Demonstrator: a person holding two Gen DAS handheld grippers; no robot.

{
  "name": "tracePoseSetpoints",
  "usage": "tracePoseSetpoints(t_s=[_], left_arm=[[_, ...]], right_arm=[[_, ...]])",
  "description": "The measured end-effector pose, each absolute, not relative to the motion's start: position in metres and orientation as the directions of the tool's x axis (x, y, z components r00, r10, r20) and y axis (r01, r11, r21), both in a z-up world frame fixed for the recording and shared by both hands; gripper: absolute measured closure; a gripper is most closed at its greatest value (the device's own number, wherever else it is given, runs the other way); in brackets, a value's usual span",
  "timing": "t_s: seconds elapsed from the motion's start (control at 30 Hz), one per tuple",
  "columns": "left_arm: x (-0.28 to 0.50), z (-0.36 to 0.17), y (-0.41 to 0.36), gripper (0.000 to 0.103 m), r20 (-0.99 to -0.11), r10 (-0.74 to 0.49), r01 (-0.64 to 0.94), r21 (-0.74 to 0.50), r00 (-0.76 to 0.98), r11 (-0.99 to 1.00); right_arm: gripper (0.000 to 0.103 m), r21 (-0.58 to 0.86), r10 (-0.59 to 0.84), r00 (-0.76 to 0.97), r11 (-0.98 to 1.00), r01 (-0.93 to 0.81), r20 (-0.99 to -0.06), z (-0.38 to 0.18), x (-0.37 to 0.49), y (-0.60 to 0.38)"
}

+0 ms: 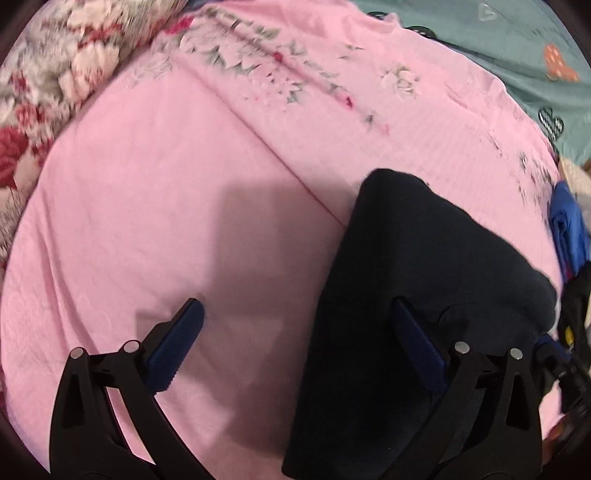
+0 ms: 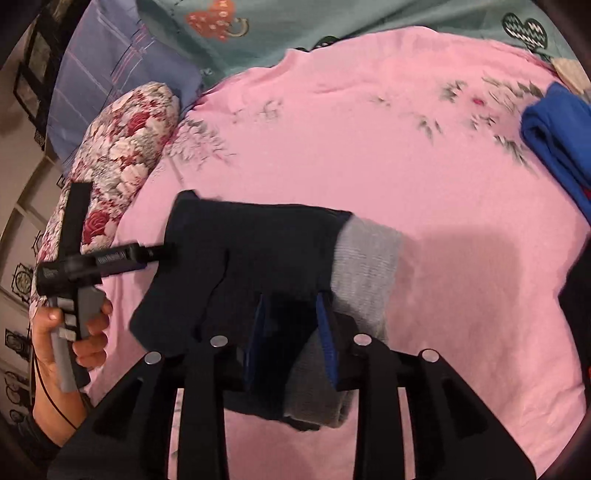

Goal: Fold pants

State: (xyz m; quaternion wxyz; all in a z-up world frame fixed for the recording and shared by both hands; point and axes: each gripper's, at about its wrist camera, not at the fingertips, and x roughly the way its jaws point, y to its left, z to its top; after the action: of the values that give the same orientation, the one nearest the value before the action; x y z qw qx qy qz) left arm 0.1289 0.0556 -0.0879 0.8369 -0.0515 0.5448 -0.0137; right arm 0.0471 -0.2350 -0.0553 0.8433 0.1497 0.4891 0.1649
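The dark navy pants [image 2: 258, 251] with a grey band [image 2: 365, 266] lie folded in a bundle over the pink bedsheet [image 2: 369, 147]. My right gripper [image 2: 290, 314] is shut on the bundle's near edge, and dark cloth fills the gap between its blue pads. In the left wrist view the pants [image 1: 424, 258] sit at the right. My left gripper [image 1: 297, 306] is open wide. One of its fingers [image 1: 184, 332] is over bare sheet and the other overlaps the pants' left edge, with nothing pinched. A hand [image 2: 85, 332] holds the left gripper's handle at the pants' left end.
A floral pillow [image 2: 122, 147] lies at the left, a lilac one [image 2: 110, 66] behind it. A folded blue garment [image 2: 561, 140] rests at the right edge of the sheet. Teal bedding with hearts [image 2: 332, 22] lies beyond. Dark items [image 1: 576, 295] crowd the right.
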Motion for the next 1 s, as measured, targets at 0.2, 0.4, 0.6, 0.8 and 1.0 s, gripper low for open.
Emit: tracePoseSetpoints(t_s=[0.2, 0.4, 0.6, 0.8, 1.0], left_arm=[[0.097, -0.057, 0.054, 0.002, -0.899, -0.095, 0.022, -0.095, 0.427, 0.995], [0.075, -0.081, 0.039, 0.002, -0.924, -0.069, 0.091, -0.037, 0.376, 0.995], [0.062, -0.063, 0.062, 0.002, -0.917, -0.15, 0.032, -0.148, 0.369, 0.988], [0.061, -0.069, 0.031, 0.002, -0.925, -0.234, 0.121, -0.206, 0.3, 0.971], [0.065, -0.076, 0.034, 0.002, -0.931, -0.1, 0.091, -0.072, 0.352, 0.993]], right_arm=[[0.058, 0.426, 0.45, 0.486, 0.889, -0.168, -0.749, -0.028, 0.017, -0.236], [0.056, 0.344, 0.4, 0.435, 0.916, -0.204, -0.807, -0.052, -0.007, -0.215], [0.055, 0.376, 0.405, 0.466, 0.913, -0.158, -0.787, -0.035, -0.02, -0.234], [0.048, 0.537, 0.564, 0.421, 0.821, -0.193, -0.711, -0.041, -0.013, -0.219], [0.056, 0.517, 0.541, 0.401, 0.838, -0.177, -0.739, -0.057, -0.003, -0.216]])
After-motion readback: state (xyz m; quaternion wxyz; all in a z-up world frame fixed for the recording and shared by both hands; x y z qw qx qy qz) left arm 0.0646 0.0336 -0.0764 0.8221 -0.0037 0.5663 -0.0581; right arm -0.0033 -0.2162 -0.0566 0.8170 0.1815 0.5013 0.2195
